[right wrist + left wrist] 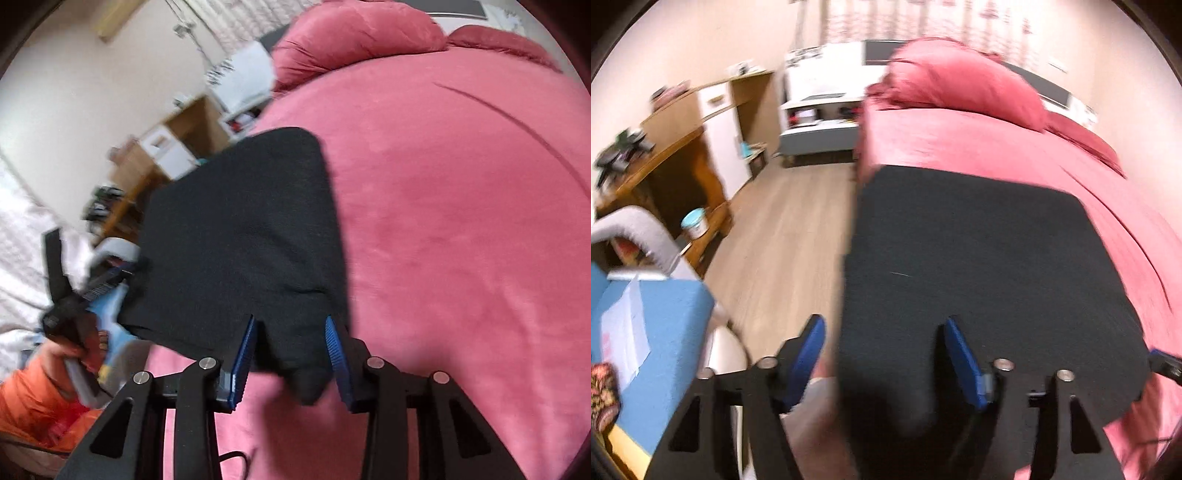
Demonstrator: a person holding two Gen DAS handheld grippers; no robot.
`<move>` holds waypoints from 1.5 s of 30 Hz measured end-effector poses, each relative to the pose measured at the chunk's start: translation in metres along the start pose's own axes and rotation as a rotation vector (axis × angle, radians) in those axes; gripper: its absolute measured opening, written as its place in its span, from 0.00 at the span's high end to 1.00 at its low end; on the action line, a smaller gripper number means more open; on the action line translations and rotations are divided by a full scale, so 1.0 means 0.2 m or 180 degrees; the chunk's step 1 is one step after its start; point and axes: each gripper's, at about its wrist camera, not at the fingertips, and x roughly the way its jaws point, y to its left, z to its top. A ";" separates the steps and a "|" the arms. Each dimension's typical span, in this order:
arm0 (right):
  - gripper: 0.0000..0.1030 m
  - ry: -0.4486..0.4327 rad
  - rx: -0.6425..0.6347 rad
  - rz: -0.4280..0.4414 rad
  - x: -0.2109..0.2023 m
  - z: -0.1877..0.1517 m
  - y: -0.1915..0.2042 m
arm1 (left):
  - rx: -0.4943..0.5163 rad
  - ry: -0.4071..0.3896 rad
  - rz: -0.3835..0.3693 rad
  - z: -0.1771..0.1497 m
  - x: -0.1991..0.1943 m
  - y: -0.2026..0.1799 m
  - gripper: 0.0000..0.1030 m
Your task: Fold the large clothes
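A black garment [979,266], folded to a rough rectangle, lies on the pink bed [997,147] near its left edge. My left gripper [882,350] is open at the garment's near left corner, with the cloth edge between its blue pads. In the right wrist view the garment [243,229] also lies on the pink bed [461,221]. My right gripper [291,350] is open, its blue pads astride a bunched near corner of the cloth. The left gripper [74,291] shows at the left edge of that view.
Wood floor [783,236] runs left of the bed. A wooden desk [665,147] and a white cabinet [820,96] stand along the wall. A blue box [657,332] and a grey chair [642,229] sit near left. Pink pillows [960,81] lie at the head of the bed.
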 end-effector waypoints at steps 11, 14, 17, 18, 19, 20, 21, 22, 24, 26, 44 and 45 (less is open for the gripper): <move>0.36 0.0060 0.0304 0.0111 0.15 0.37 -0.10 | -0.0970 0.0746 -0.0856 0.19 0.43 0.28 0.01; 0.36 0.0183 0.0288 0.0152 0.25 0.41 -0.11 | -0.1178 0.0944 -0.1146 0.17 0.46 0.31 0.01; 0.36 0.0323 0.0335 0.0212 0.34 0.44 -0.13 | -0.1242 0.1068 -0.1349 0.18 0.50 0.33 0.00; 0.35 0.0370 0.0328 0.0243 0.37 0.44 -0.13 | -0.1230 0.1097 -0.1424 0.18 0.51 0.32 0.00; 0.34 0.0409 0.0317 0.0283 0.39 0.45 -0.13 | -0.1207 0.1124 -0.1477 0.19 0.52 0.32 0.00; 0.34 0.0437 0.0303 0.0318 0.40 0.46 -0.13 | -0.1177 0.1145 -0.1529 0.19 0.54 0.32 0.00; 0.33 0.0451 0.0285 0.0354 0.42 0.47 -0.13 | -0.1148 0.1163 -0.1579 0.21 0.57 0.33 0.00; 0.33 0.0473 0.0264 0.0410 0.44 0.48 -0.13 | -0.1120 0.1184 -0.1651 0.22 0.59 0.33 0.00; 0.32 0.0533 0.0233 0.0472 0.47 0.51 -0.13 | -0.1141 0.1233 -0.1795 0.21 0.61 0.35 0.00; 0.31 0.0600 0.0173 0.0564 0.48 0.52 -0.11 | -0.1214 0.1289 -0.1880 0.19 0.62 0.37 0.00; 0.39 0.0480 0.0134 0.0582 0.57 0.55 -0.04 | -0.0802 0.1135 -0.1911 0.18 0.50 0.10 0.31; 0.47 0.0446 0.0115 0.0507 0.56 0.54 -0.03 | -0.0781 0.1082 -0.1833 0.19 0.47 0.09 0.33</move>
